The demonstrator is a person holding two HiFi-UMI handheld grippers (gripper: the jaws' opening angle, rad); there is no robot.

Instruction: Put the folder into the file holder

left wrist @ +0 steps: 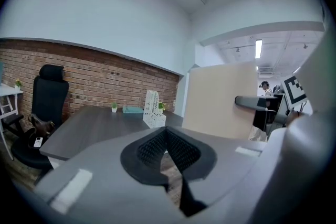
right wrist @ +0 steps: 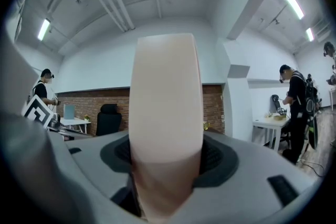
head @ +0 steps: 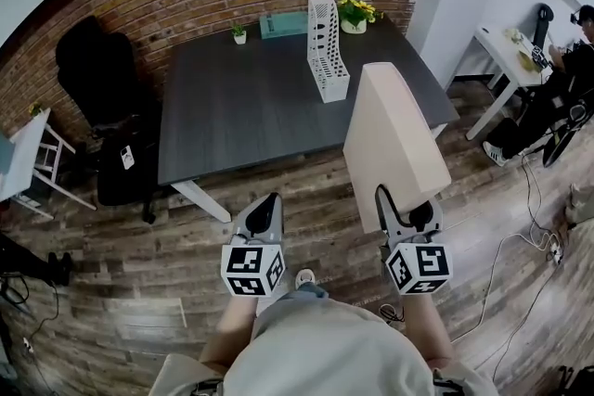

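Observation:
A wide beige folder [head: 390,139] stands on edge between the jaws of my right gripper [head: 406,204], which is shut on its lower edge. In the right gripper view the folder [right wrist: 167,113] fills the middle, pinched in the right gripper [right wrist: 167,157]. The white perforated file holder [head: 327,51] stands upright on the far right part of the dark desk [head: 251,107], well ahead of the folder. My left gripper [head: 267,201] hangs over the wooden floor short of the desk, shut and holding nothing. In the left gripper view the left gripper [left wrist: 166,134] points at the file holder [left wrist: 152,109], with the folder [left wrist: 220,99] to the right.
A teal box [head: 283,25] and two small potted plants [head: 354,13] sit at the desk's far edge by the brick wall. A black office chair [head: 102,70] stands left of the desk. A white table [head: 506,60] and a seated person [head: 566,79] are at the right, with cables [head: 520,246] on the floor.

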